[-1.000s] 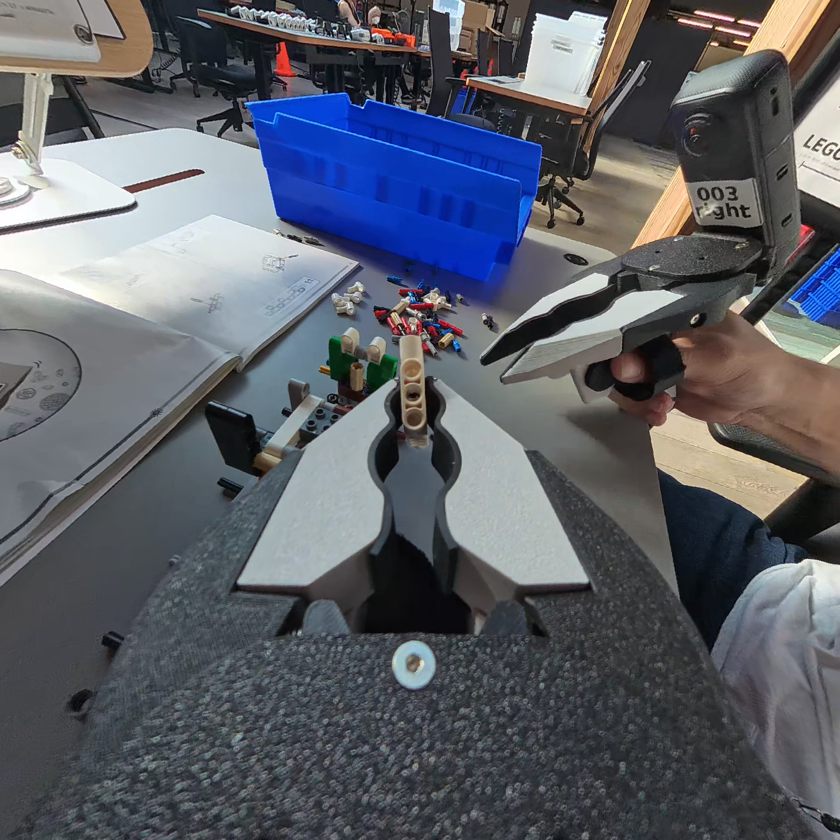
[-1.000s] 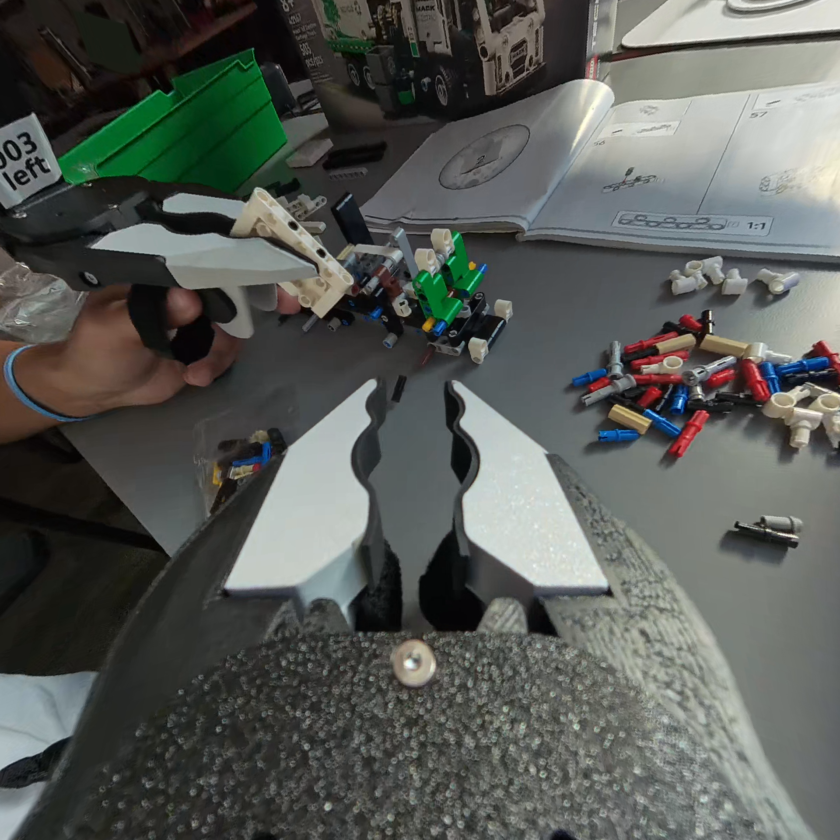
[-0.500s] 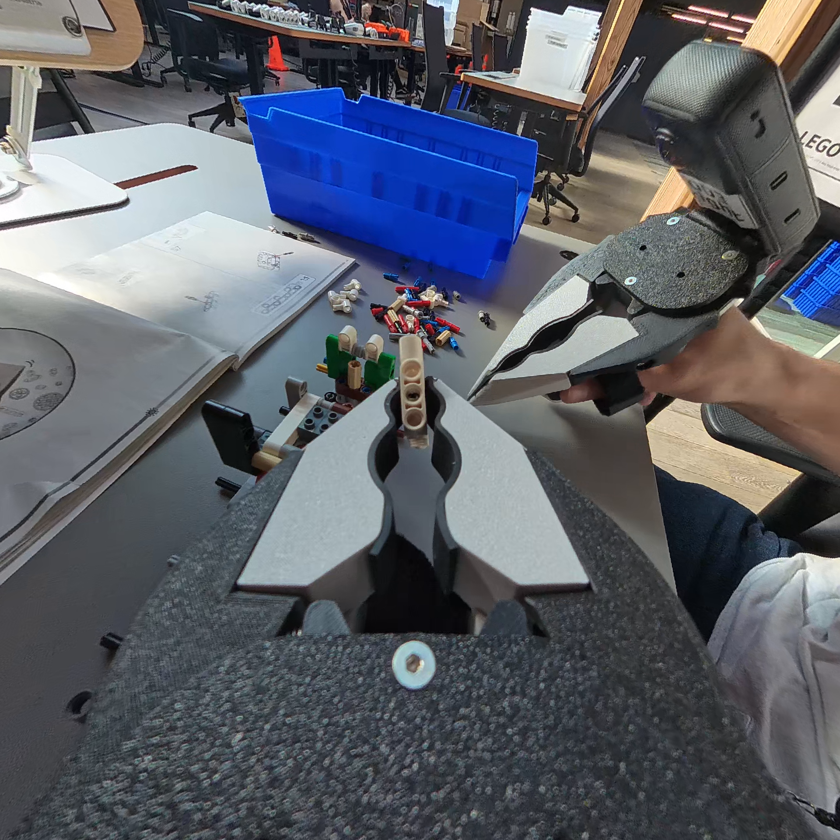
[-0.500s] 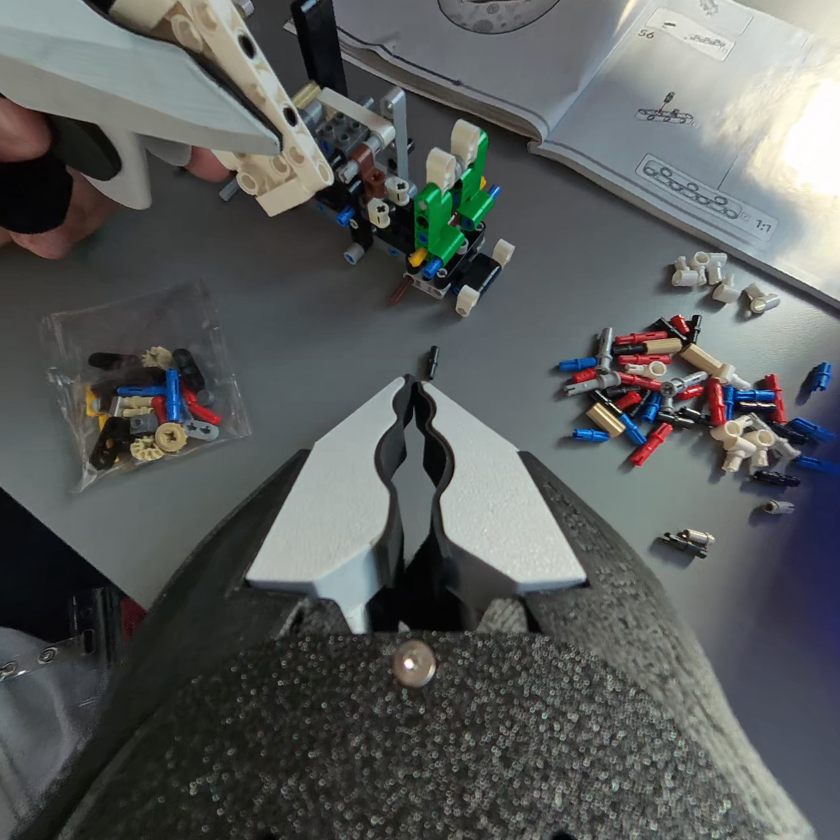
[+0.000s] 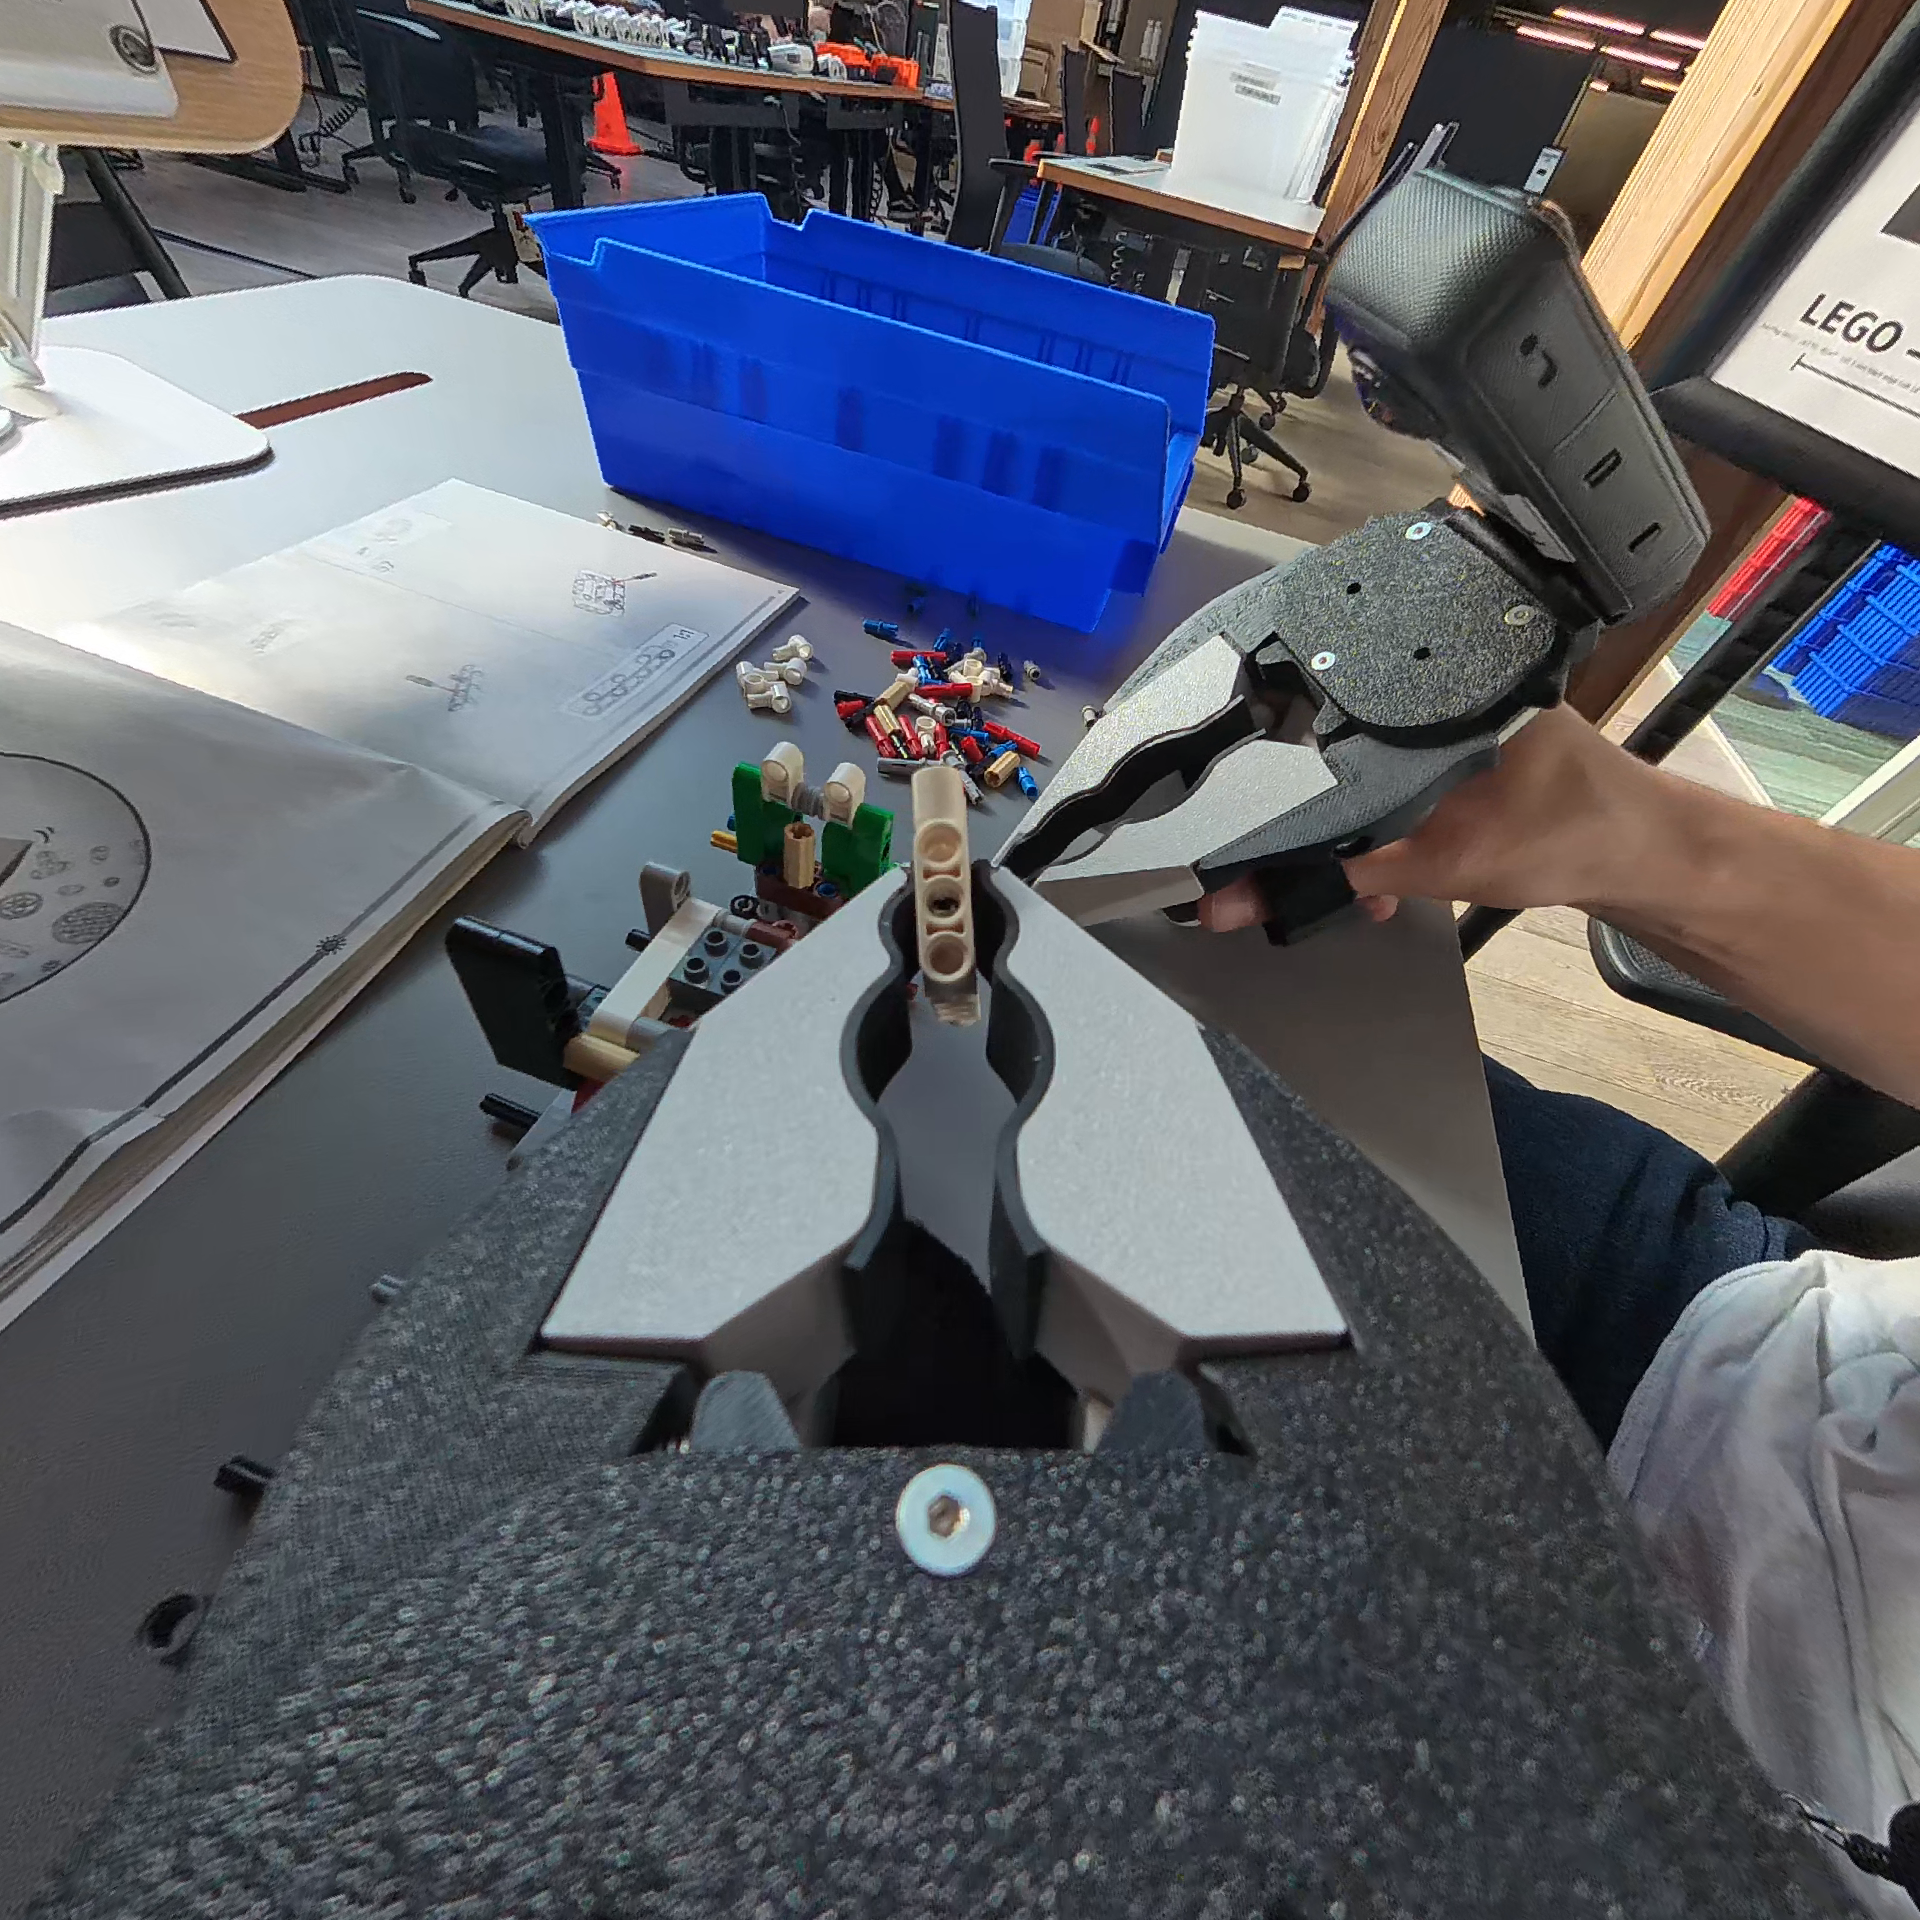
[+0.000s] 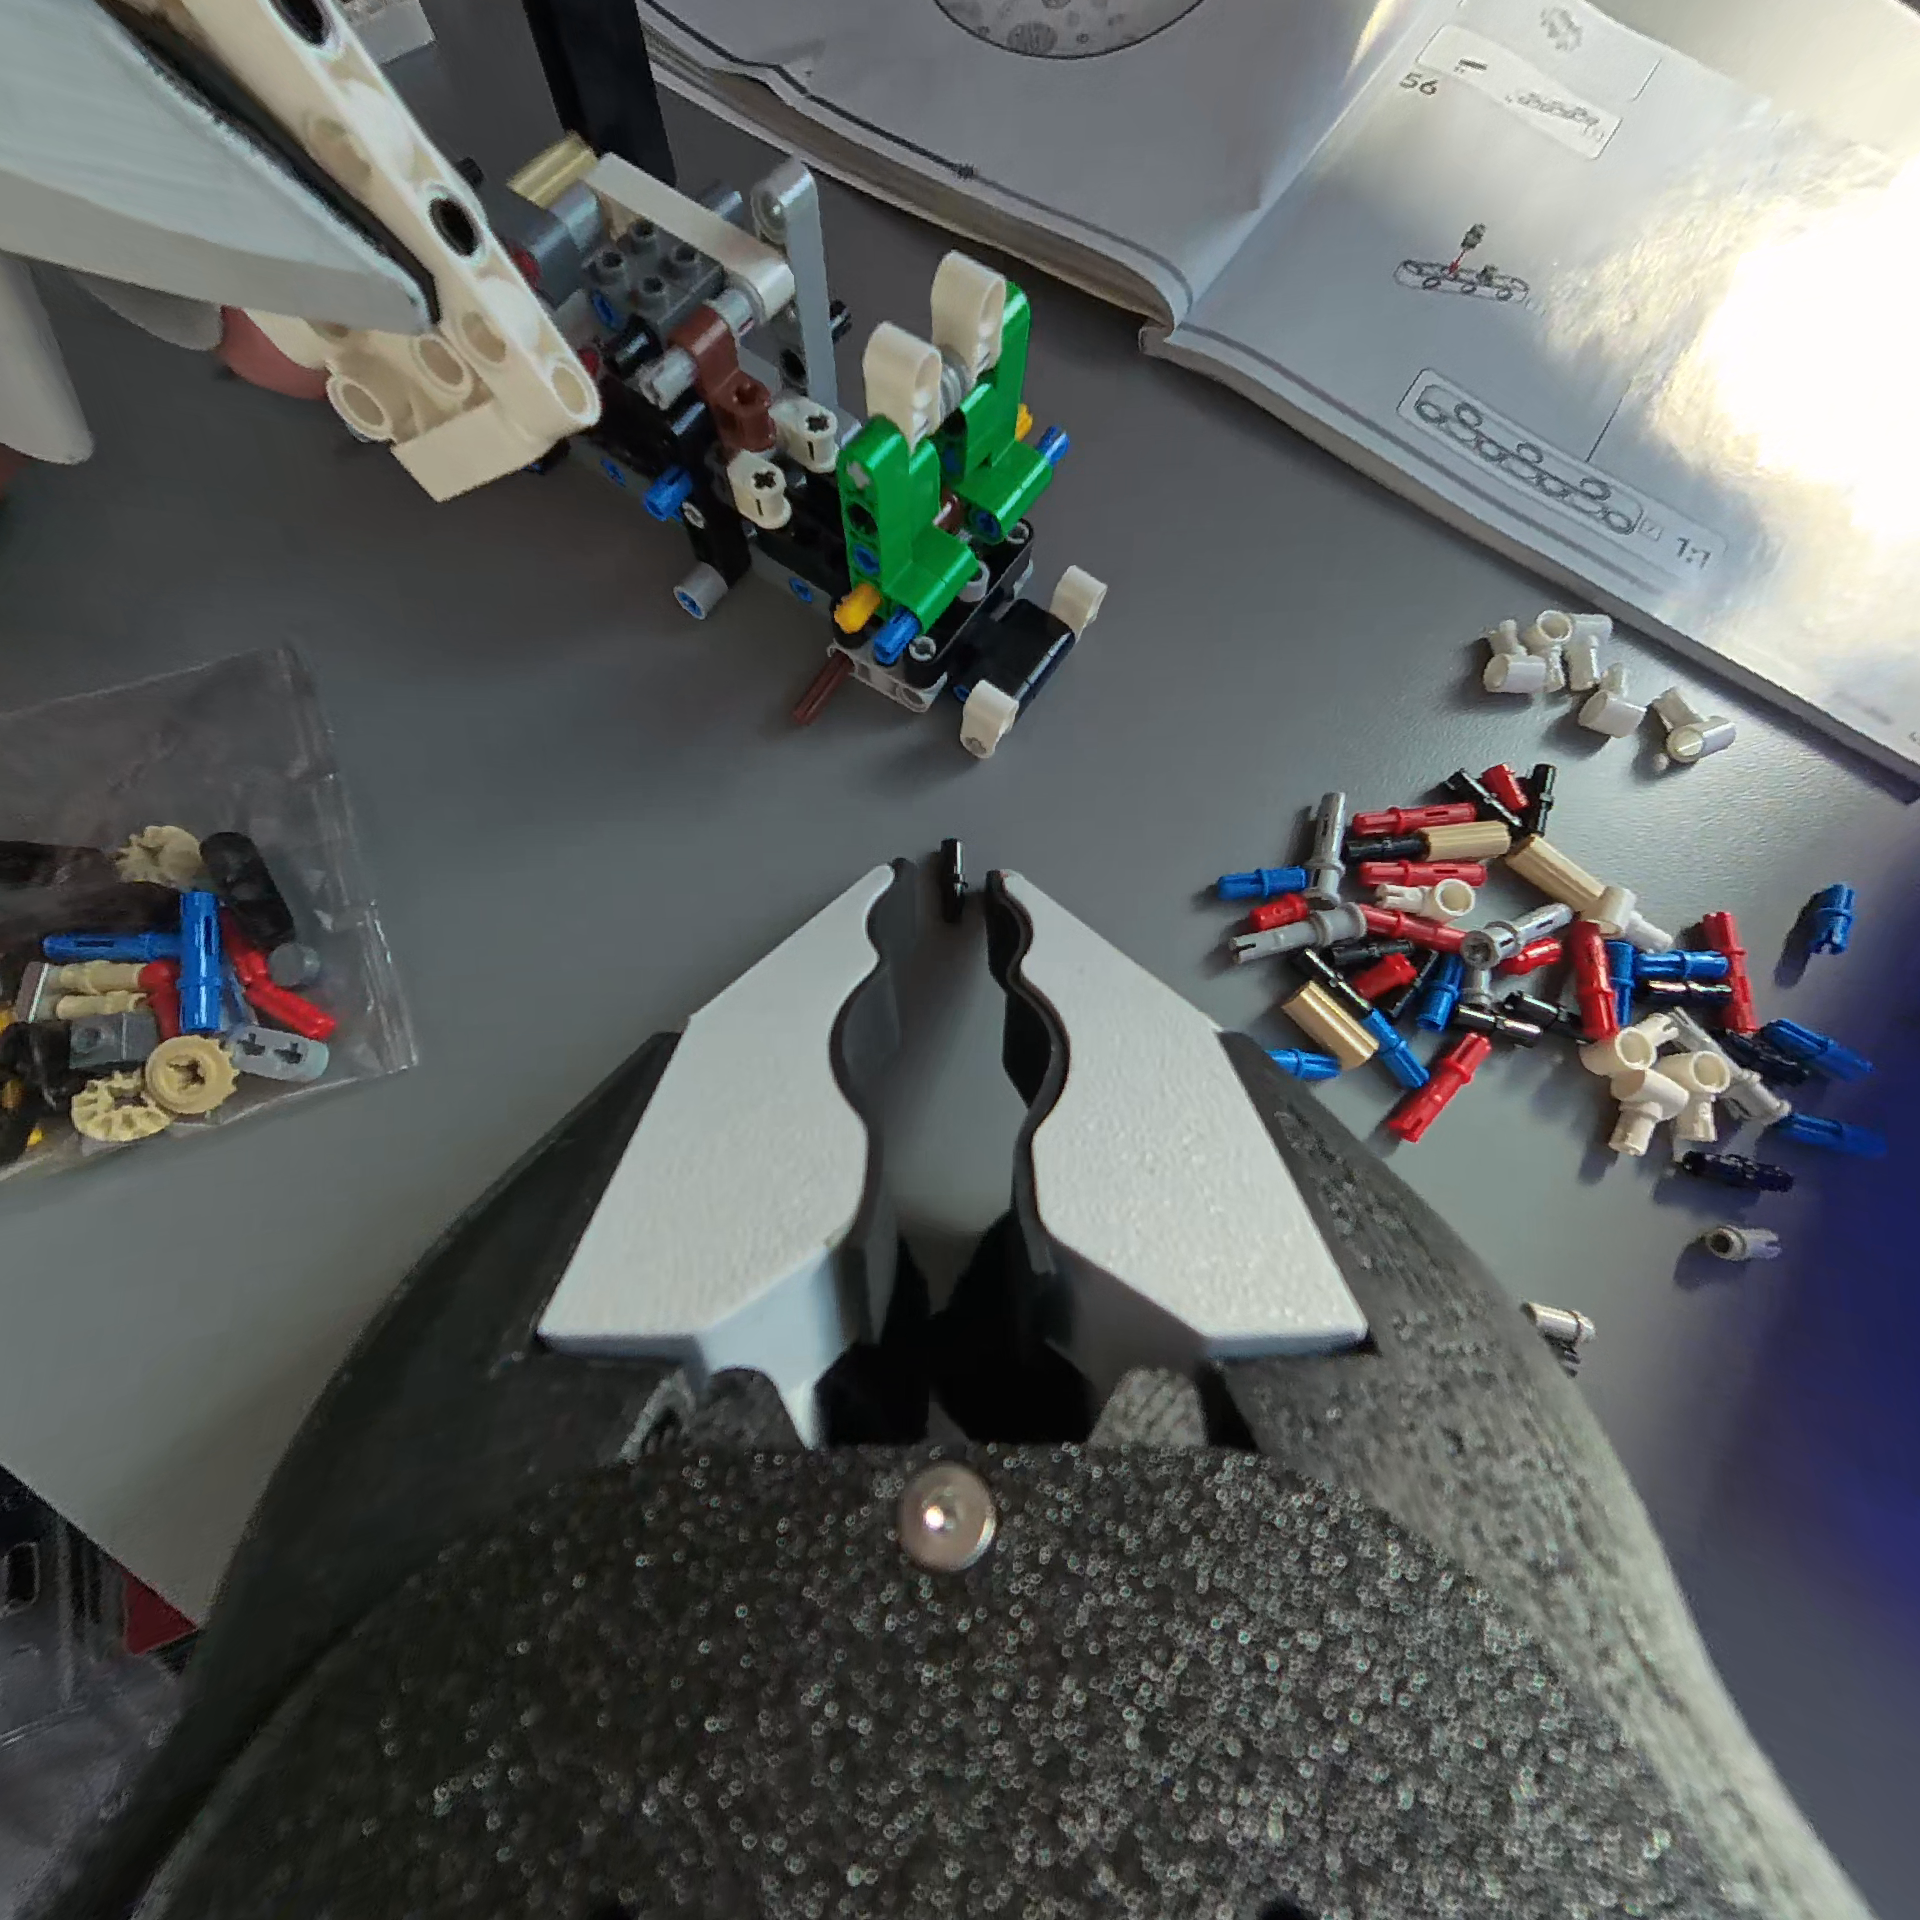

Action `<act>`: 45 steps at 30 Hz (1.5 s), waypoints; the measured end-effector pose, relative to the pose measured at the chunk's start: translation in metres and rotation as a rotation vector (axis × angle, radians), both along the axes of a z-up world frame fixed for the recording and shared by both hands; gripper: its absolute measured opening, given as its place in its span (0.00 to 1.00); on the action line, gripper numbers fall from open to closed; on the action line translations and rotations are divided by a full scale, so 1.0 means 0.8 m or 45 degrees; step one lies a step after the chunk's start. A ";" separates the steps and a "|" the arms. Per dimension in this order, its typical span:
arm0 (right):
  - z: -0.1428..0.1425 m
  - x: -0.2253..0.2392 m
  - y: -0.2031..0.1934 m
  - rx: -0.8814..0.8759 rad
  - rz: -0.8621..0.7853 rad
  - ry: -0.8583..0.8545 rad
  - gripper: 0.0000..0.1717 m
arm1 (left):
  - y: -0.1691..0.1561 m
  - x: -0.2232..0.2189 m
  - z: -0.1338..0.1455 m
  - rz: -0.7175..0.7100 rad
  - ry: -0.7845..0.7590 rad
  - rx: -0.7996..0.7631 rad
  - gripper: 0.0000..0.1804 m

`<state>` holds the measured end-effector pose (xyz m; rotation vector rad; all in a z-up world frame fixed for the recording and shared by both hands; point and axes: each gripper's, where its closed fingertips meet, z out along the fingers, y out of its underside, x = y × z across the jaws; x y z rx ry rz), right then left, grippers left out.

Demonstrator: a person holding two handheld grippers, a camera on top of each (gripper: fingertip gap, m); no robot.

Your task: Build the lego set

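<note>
My left gripper [image 5: 943, 885] is shut on a cream beam with holes [image 5: 940, 842] and holds it above the table. It also shows in the right wrist view [image 6: 416, 301], with the cream beam [image 6: 468, 353] next to a partly built model [image 6: 894, 520] of green, black and cream parts. My right gripper [image 6: 943, 881] is low over the grey table [image 6: 582, 748], jaws a little apart. A small black pin [image 6: 949, 868] lies on the table between its fingertips, with a gap at each pad. In the left wrist view the right gripper [image 5: 1023, 868] points down beside the left one's tip.
A pile of red, blue, black and tan pins [image 6: 1538, 966] lies to the right, with white connectors [image 6: 1590, 675] beyond. A clear bag of parts [image 6: 156, 997] lies to the left. An open instruction booklet [image 6: 1455, 208] and a blue bin [image 5: 883, 416] stand farther back. Tip to tip, the grippers are about 10 cm apart.
My right gripper dropped toward the table, shut with nothing between its pads just short of the black pin, then opened a little with the pin now between its tips. The left gripper kept hold of its beam.
</note>
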<state>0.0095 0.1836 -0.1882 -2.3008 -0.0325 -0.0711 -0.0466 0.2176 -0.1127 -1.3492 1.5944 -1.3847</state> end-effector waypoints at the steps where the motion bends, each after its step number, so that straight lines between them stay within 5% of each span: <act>1: 0.000 -0.002 0.001 0.006 0.017 0.004 0.06 | 0.000 0.000 0.000 -0.001 0.001 0.000 0.03; 9: 0.006 -0.003 0.000 0.045 0.006 -0.019 0.02 | 0.002 0.000 0.003 0.000 -0.017 -0.008 0.03; 15: 0.116 -0.076 0.011 0.539 0.078 0.961 0.02 | 0.002 -0.005 0.027 -0.040 -0.136 -0.125 0.03; 19: 0.130 -0.098 0.023 0.640 0.098 1.377 0.02 | -0.002 -0.010 0.042 -0.074 -0.211 -0.176 0.03; 34: 0.118 -0.093 0.034 0.696 0.051 1.550 0.01 | -0.007 -0.009 0.036 -0.072 -0.202 -0.056 0.03; 45: 0.123 -0.093 0.030 0.746 -0.008 1.936 0.01 | -0.014 -0.011 0.040 -0.028 -0.270 0.182 0.03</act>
